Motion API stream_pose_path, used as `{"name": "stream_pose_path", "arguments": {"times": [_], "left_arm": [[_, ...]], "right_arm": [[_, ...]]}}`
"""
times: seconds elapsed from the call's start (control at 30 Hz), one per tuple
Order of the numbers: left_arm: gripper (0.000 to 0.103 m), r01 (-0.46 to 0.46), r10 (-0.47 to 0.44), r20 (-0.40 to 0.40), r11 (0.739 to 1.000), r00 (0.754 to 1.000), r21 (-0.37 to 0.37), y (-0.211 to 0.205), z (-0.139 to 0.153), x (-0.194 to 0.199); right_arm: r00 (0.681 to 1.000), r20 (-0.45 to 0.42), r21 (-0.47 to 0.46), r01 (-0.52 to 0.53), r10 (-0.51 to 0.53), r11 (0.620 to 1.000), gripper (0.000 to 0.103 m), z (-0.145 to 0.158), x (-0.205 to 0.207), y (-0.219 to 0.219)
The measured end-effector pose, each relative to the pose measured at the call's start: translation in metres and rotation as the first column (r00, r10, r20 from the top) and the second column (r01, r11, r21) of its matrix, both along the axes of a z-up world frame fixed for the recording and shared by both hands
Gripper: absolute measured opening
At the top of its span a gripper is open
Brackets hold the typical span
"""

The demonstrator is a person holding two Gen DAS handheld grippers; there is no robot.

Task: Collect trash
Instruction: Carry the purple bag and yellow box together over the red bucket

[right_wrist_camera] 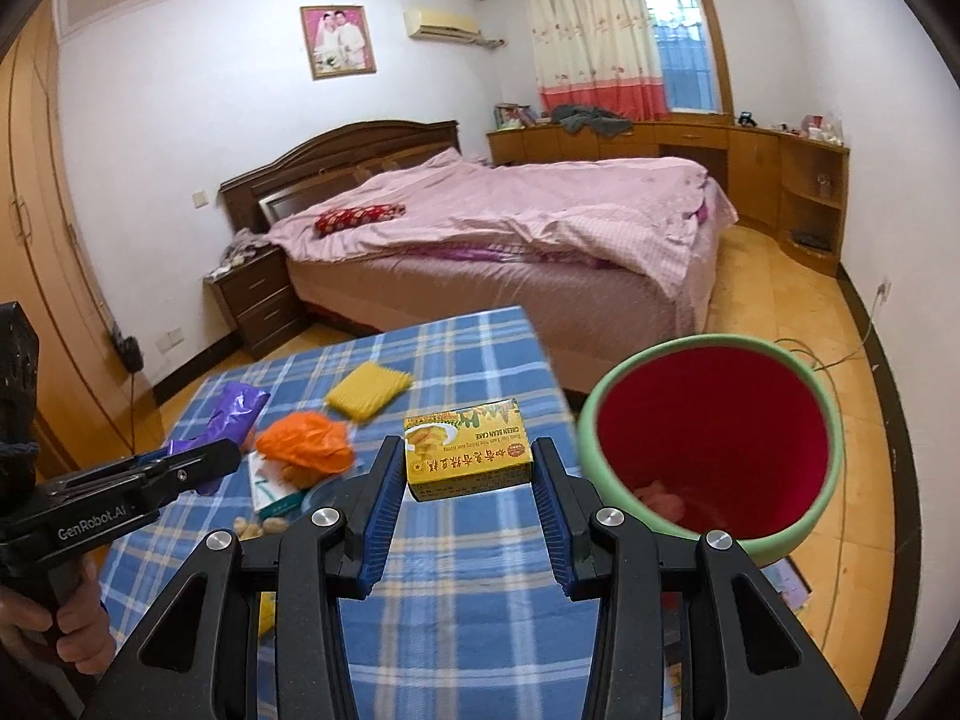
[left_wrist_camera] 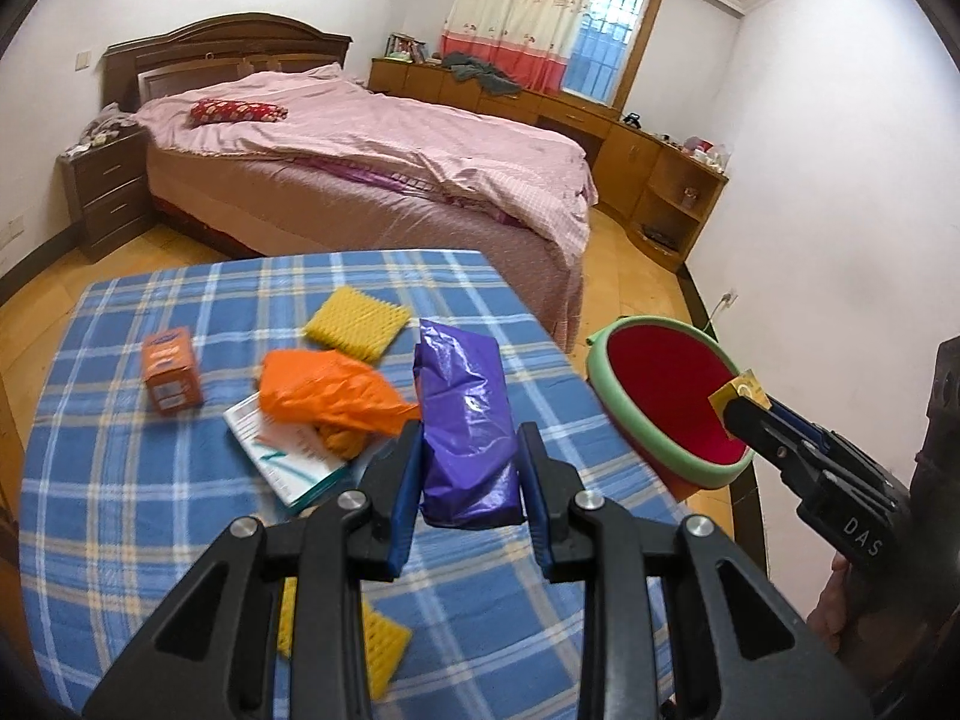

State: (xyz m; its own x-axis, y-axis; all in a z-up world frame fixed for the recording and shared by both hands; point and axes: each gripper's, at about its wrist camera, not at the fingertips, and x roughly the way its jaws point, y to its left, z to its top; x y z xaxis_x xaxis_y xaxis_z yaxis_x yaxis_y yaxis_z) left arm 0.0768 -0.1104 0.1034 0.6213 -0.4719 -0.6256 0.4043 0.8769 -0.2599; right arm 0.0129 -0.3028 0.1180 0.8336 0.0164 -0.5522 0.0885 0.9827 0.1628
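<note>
My left gripper (left_wrist_camera: 468,450) is shut on a purple plastic wrapper (left_wrist_camera: 465,414) and holds it above the blue checked table (left_wrist_camera: 180,540); it also shows in the right wrist view (right_wrist_camera: 231,414). My right gripper (right_wrist_camera: 468,468) is shut on a yellow green-bean-cake box (right_wrist_camera: 465,447), held beside the rim of a red bin with a green rim (right_wrist_camera: 714,438). In the left wrist view the right gripper (left_wrist_camera: 741,402) holds the box (left_wrist_camera: 738,393) over the bin (left_wrist_camera: 666,396). An orange plastic bag (left_wrist_camera: 324,387), an orange box (left_wrist_camera: 171,375) and yellow foam nets (left_wrist_camera: 357,321) lie on the table.
A white booklet (left_wrist_camera: 282,456) lies under the orange bag. Peanuts (right_wrist_camera: 258,528) lie near the table's front in the right wrist view. A bed with a pink cover (left_wrist_camera: 372,150) stands behind the table. Wooden cabinets (left_wrist_camera: 630,144) line the far wall.
</note>
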Motion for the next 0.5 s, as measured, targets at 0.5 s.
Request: {"name": "stream_pose_path", "arguments": {"times": [0.5], "left_arm": [[0.031,0.094,-0.094,0.012,0.995,0.996,0.016,-0.073,0.000,0.026]], "right_arm": [[0.995,-0.002,-0.008,0.103,-0.103,0.995,0.043,-0.002,0.012,-0.061]]}}
